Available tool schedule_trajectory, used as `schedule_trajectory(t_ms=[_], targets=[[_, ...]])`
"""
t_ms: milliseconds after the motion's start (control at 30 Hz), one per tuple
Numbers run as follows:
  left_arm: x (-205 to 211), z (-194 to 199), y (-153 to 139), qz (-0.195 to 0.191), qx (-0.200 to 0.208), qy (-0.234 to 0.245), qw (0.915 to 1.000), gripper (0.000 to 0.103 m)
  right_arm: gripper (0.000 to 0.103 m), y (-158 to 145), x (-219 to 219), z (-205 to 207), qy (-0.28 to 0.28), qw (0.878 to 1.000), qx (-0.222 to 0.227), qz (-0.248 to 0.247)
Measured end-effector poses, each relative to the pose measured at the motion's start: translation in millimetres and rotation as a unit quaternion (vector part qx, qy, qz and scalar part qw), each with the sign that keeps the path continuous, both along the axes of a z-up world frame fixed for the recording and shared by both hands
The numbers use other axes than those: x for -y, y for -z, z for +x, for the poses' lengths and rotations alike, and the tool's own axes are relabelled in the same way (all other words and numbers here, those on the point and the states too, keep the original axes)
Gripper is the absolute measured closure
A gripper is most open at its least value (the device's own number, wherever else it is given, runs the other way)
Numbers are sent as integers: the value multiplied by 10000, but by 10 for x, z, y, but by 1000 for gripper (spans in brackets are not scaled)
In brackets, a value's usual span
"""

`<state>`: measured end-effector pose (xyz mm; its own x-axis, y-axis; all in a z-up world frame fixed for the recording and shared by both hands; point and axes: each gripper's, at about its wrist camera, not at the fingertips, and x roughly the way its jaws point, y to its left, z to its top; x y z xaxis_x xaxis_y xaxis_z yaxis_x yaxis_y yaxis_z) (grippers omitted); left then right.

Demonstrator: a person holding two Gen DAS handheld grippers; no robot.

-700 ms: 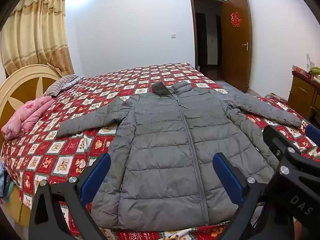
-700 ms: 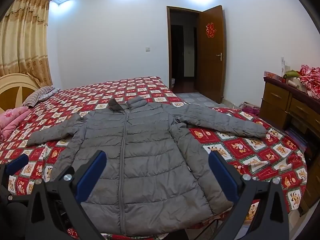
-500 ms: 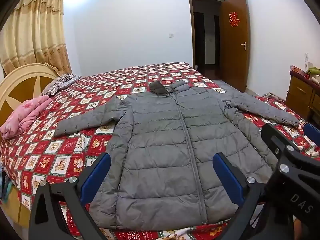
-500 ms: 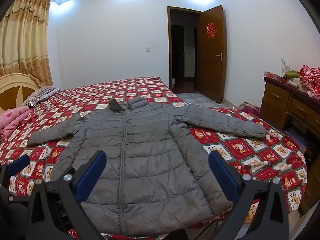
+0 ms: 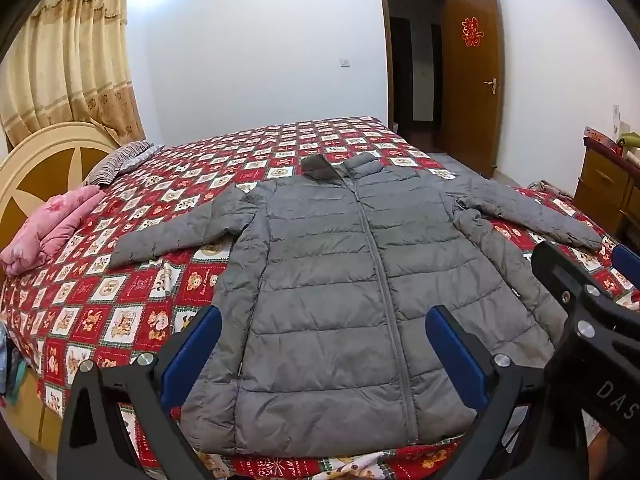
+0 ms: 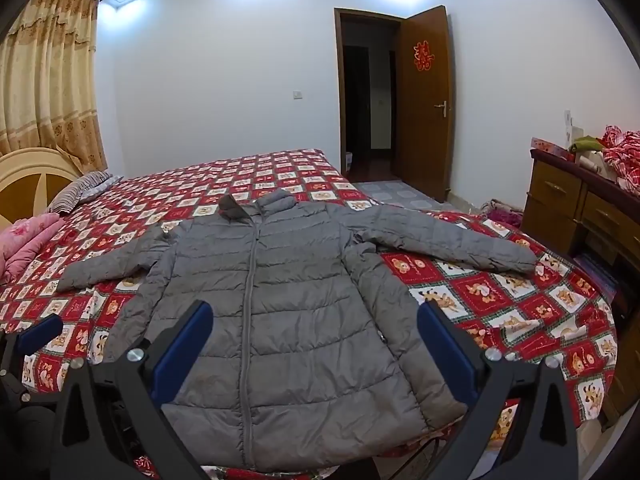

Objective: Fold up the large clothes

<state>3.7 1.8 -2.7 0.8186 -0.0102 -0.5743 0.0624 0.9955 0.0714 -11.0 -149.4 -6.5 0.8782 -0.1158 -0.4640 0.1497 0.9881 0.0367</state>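
Note:
A grey zipped puffer jacket [image 5: 340,288] lies flat, front up, on the bed with both sleeves spread out; it also shows in the right wrist view [image 6: 288,304]. My left gripper [image 5: 324,348] hovers open and empty above the jacket's hem. My right gripper [image 6: 314,340] is also open and empty above the hem. The right gripper's black frame shows at the right edge of the left wrist view [image 5: 580,312]. A blue fingertip of the left gripper shows at the left edge of the right wrist view [image 6: 40,334].
The bed has a red patterned cover [image 5: 132,280], a round headboard [image 5: 44,168], a pink quilt [image 5: 52,228] and a striped pillow [image 5: 120,160] at the left. A wooden dresser [image 6: 572,208] stands right of the bed. An open door [image 6: 424,100] is at the back.
Both views have shifted only slightly; the left wrist view has drifted a little so the jacket sits a bit more to the left. Both grippers stay open.

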Motion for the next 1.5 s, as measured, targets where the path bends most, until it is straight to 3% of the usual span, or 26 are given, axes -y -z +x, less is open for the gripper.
schedule_trajectory(t_ms=[1500], targets=[[43, -6, 29, 42, 12, 92, 9999, 1, 0, 33, -42, -9, 6, 9999, -83, 88]])
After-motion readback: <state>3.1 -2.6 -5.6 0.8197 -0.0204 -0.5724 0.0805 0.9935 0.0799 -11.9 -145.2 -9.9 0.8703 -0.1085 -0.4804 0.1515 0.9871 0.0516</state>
